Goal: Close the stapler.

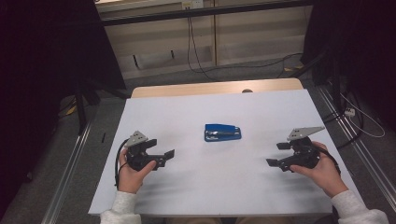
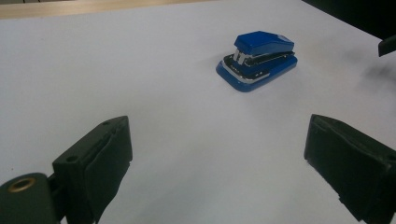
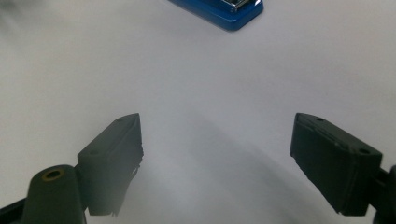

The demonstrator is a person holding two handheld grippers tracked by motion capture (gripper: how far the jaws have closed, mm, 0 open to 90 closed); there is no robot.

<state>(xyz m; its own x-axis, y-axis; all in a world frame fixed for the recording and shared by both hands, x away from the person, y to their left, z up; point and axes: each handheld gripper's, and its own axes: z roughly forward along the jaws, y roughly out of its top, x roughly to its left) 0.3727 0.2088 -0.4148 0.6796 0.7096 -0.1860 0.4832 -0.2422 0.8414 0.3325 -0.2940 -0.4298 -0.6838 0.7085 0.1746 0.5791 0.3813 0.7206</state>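
Note:
A blue stapler (image 1: 222, 132) lies flat near the middle of the white table top (image 1: 187, 112). My left gripper (image 1: 166, 157) rests low at the left, held by a hand, open and pointing right toward the stapler. The left gripper view has the stapler (image 2: 257, 60) ahead and to the right, well beyond the wide-apart jaws of that gripper (image 2: 217, 154). My right gripper (image 1: 277, 154) sits at the right, open, pointing left. From the right gripper (image 3: 217, 154), the stapler's (image 3: 224, 11) base edge shows at the top, with nothing between the jaws.
The table's wooden far edge (image 1: 215, 87) has a small round hole. Black cables (image 1: 196, 51) hang down a pale wall panel behind the table. Metal floor rails (image 1: 359, 149) run along both sides.

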